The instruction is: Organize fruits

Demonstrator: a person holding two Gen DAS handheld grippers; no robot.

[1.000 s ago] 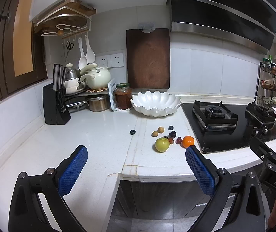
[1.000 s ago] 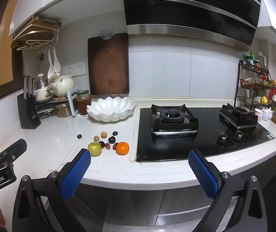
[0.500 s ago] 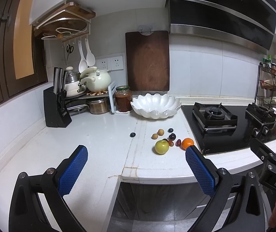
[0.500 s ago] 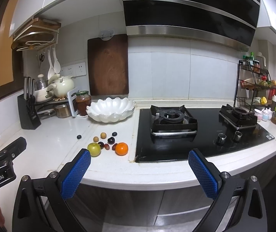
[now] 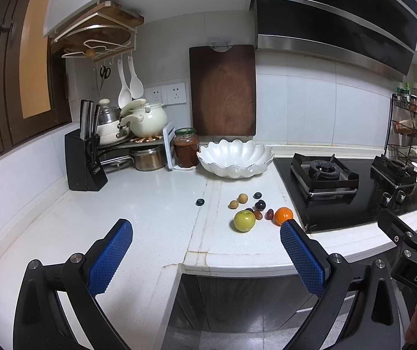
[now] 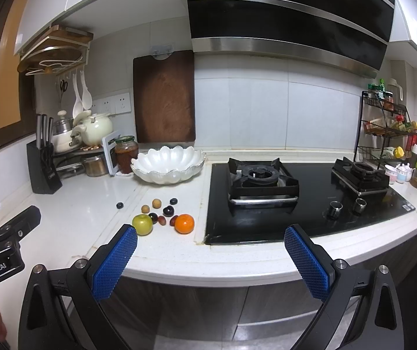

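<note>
- No fruit has been lifted yet: the opening step is judged to be in hand, with both tools held short of the white stone countertop [image 5: 150, 192] edge, above the floor in front of the cabinets.
- The left gripper [image 5: 205, 230] is seen spread wide with nothing between its blue textured pads [image 5: 110, 258]; the right gripper [image 6: 211, 239] is likewise wide and empty.
- The fruits are gathered in a loose cluster on the counter just left of the black glass gas hob [image 6: 296, 201]: a round green apple [image 5: 244, 220] nearest the edge, a bright orange tangerine [image 5: 283, 215] beside the hob rim, two small tan round fruits [image 5: 242, 198], several dark plum-like and reddish date-like pieces [image 5: 260, 204], and one dark berry [image 5: 200, 202] lying apart to the left.
- The scalloped white ceramic bowl [image 5: 234, 157] stands empty behind the cluster, near the brown-filled glass jar [image 5: 186, 147]; it is judged the likely destination.
- The next move is expected to call for one gripper to be advanced over the edge and lowered around a single fruit, probably the apple or the tangerine, as these lie closest.
- Care is judged necessary, since round fruit may roll when nudged, and the small pieces lie touching or nearly so.
</note>
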